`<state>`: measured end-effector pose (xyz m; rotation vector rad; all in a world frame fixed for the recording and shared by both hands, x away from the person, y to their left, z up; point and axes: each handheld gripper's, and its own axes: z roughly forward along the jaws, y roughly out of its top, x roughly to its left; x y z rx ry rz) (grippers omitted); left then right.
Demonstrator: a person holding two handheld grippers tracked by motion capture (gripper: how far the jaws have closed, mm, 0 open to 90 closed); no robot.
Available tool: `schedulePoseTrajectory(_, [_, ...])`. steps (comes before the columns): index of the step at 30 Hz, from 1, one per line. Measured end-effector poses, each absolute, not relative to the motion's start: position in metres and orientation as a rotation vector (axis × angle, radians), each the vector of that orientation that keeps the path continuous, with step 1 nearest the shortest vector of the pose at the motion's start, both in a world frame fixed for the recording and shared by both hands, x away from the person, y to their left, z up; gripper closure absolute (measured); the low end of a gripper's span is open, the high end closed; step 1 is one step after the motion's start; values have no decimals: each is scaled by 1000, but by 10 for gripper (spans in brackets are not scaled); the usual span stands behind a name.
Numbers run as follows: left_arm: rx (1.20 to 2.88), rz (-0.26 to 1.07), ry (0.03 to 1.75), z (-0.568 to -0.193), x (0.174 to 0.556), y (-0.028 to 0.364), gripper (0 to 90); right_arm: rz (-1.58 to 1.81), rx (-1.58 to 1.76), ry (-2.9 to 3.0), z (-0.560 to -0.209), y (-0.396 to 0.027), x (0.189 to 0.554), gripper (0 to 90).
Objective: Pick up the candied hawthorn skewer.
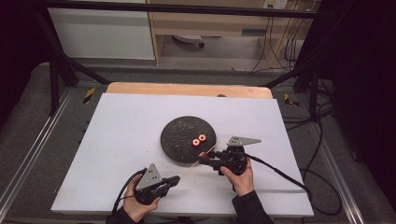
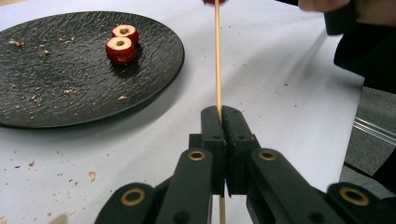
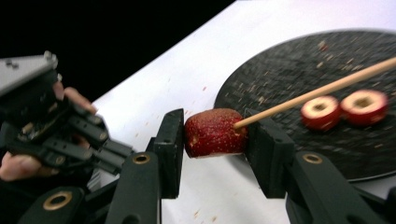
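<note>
Right gripper view: right gripper (image 3: 215, 140) jaws clamped on a red fruit piece (image 3: 214, 132); skewer (image 3: 322, 91) tip enters the fruit's end face from the far jaw's side, shaft running up and away over the black plate (image 3: 280, 84); left gripper (image 2: 222, 116) jaws together on the skewer's other end, stick leaving straight ahead between them; so the skewer's long axis joins both jaw sets; next push likely runs along it.
</note>
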<state>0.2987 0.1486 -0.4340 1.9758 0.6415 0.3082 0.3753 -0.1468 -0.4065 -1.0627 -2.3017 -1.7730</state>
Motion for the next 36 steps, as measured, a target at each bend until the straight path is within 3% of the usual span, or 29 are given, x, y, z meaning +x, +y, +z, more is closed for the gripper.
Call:
schedulePoseTrajectory(26, [2013, 303, 656, -438, 302, 167, 881, -1924, -1339, -2223, -395, -217, 398, 598])
schedulePoseTrajectory(36, [1960, 332, 739, -432, 311, 185, 881, -1881, -1327, -2279, -396, -207, 396, 598])
